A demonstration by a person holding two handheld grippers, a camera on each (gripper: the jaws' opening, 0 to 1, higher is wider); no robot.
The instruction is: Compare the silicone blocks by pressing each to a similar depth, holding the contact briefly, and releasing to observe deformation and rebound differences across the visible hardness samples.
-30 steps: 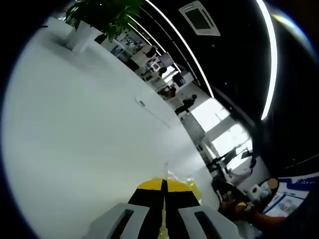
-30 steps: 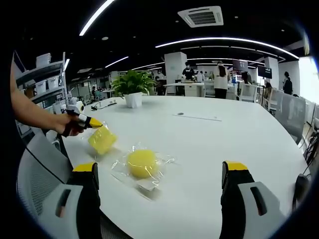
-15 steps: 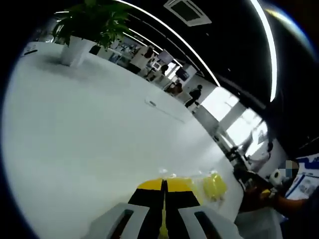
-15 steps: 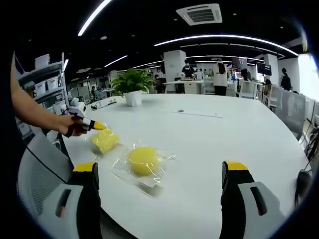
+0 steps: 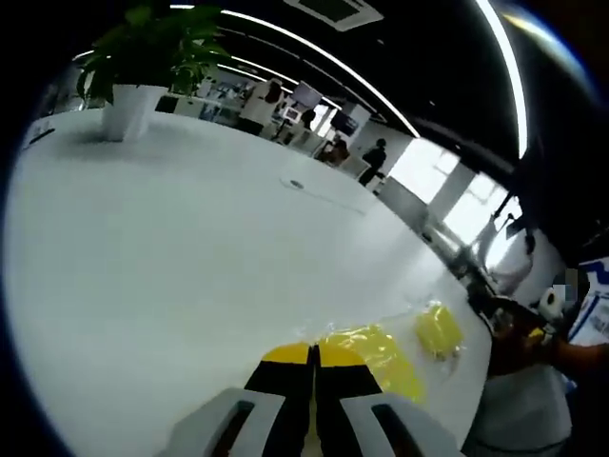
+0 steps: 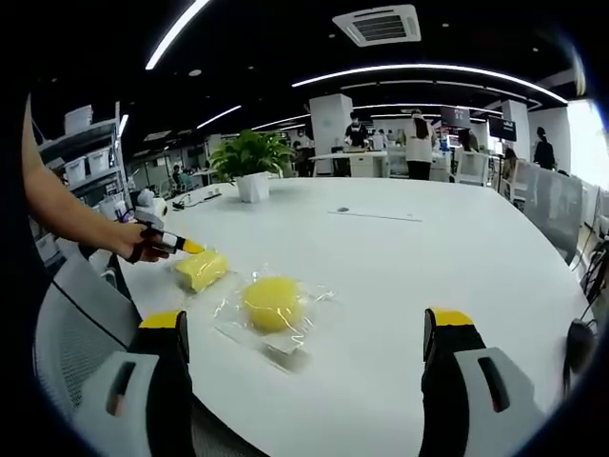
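White glossy surface (image 6: 400, 276) in an open office.
Beside a potted plant (image 6: 253, 164), a round yellow silicone block (image 6: 272, 303) lies in clear crinkled wrap; nearer the plant, the left tool (image 6: 190, 248), tips clenched, touches a squarish bagged block (image 6: 202, 269). Right tool (image 6: 309, 335) gapes, released.

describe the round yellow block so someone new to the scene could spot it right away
Start at the large white table. Near its front edge lies a crinkled clear plastic wrapper, and the round yellow silicone block sits inside it. Its neighbour, the squarish yellow silicone block, lies to its left by the left gripper; this one is domed and circular.
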